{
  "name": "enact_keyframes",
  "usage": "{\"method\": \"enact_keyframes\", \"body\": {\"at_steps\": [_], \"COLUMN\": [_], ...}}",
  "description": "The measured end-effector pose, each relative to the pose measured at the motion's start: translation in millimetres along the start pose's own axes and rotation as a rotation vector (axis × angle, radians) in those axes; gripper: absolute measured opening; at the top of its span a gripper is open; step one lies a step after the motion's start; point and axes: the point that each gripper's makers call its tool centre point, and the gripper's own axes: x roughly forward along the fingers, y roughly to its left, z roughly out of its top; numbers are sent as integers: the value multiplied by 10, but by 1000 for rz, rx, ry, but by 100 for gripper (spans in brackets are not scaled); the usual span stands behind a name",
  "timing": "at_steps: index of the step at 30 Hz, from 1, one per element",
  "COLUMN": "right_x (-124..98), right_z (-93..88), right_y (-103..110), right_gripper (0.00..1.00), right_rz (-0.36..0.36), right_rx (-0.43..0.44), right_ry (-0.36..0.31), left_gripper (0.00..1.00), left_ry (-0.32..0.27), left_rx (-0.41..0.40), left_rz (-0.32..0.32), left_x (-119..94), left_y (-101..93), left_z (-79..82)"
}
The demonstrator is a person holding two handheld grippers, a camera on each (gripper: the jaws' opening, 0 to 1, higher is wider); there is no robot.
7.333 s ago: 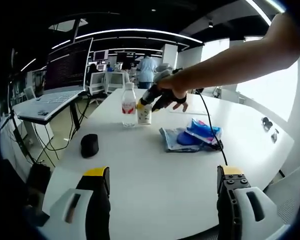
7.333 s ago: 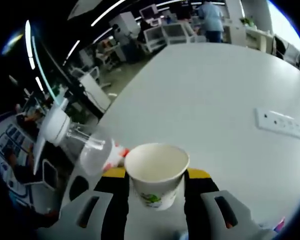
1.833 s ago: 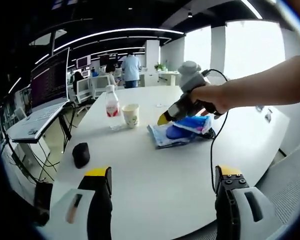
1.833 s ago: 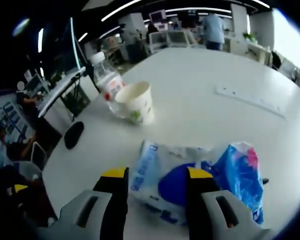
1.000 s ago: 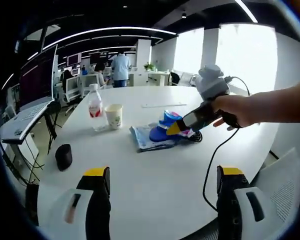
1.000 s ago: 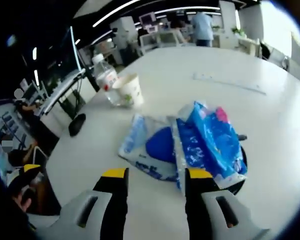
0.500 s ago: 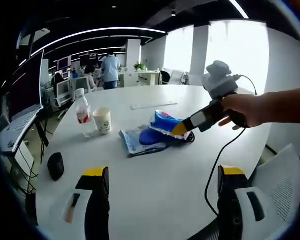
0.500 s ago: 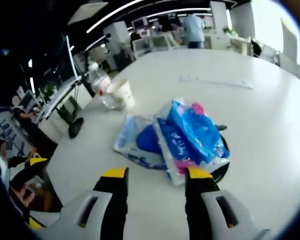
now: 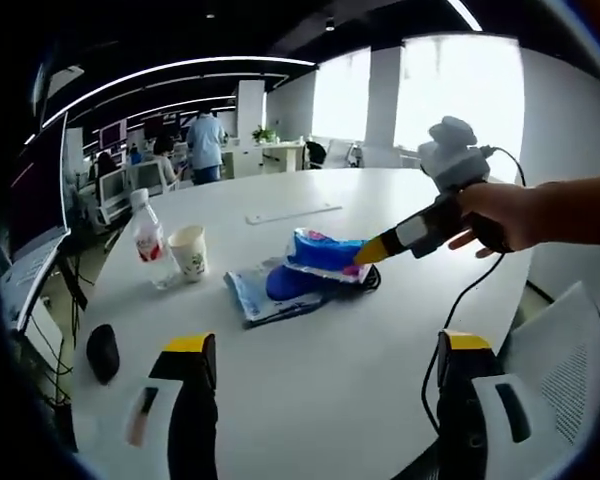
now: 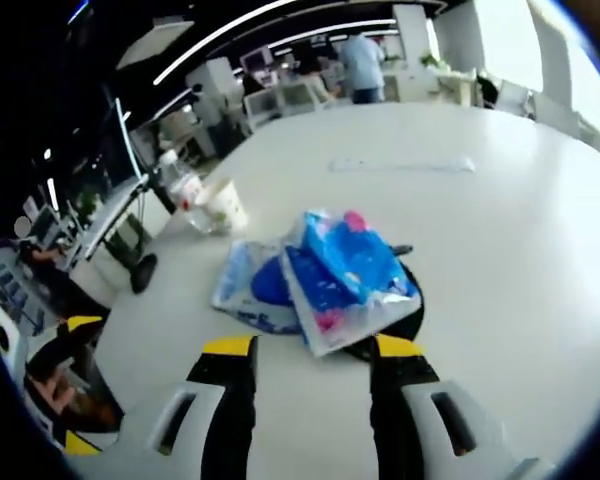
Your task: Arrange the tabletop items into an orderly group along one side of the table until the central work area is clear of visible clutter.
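The left claw (image 9: pixel 320 395) is held wide open and empty over the near edge of the desk (image 9: pixel 310 400), well back from every item. The right claw (image 10: pixel 308 375) is likewise open and grips nothing; in the left gripper view it shows coming in from the right, its yellow tips just beside the top packet (image 9: pixel 325 252). The clutter in question is a stack of blue-and-white packets (image 10: pixel 325 275) lying flat near the middle of the desk, the upper packet resting across a lower one (image 9: pixel 255 295), with a dark round object (image 10: pixel 400 320) partly hidden beneath; what that object is cannot be told. In the right gripper view the stack lies directly ahead of the right claw, just beyond its tips, and the upper packet's long axis runs roughly away from the claw, slanting to the left. A bottle (image 9: pixel 146 240) and a paper cup (image 9: pixel 189 252) stand upright side by side toward the far left side of the desk; whether they touch cannot be told. A dark mouse (image 9: pixel 102 352) sits apart near the left edge, and a power strip (image 10: pixel 400 163) lies farther off. Judgement: the right claw is much the nearer to the stack and faces it; moving the packets toward the bottle and cup looks the likely step, and the centre is not yet clear.
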Motion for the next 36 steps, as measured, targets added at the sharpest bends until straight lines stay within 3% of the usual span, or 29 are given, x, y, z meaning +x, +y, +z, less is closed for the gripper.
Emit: {"method": "enact_keyframes", "body": {"at_steps": [7, 15, 19, 36], "right_x": [-1, 9, 29, 79], "right_z": [-22, -13, 6, 15], "right_y": [-132, -146, -149, -206], "right_gripper": [41, 41, 40, 40], "right_rz": [-33, -24, -32, -43], "right_rx": [36, 91, 74, 131], "right_ry": [1, 0, -1, -13], "left_gripper": [91, 91, 91, 93], "left_ry": [-6, -23, -32, -28], "left_rx": [44, 98, 106, 138], "left_rz": [-27, -42, -52, -78], "left_x": [140, 310, 372, 680], "left_y": [22, 65, 53, 144], "left_z": [133, 348, 420, 550]}}
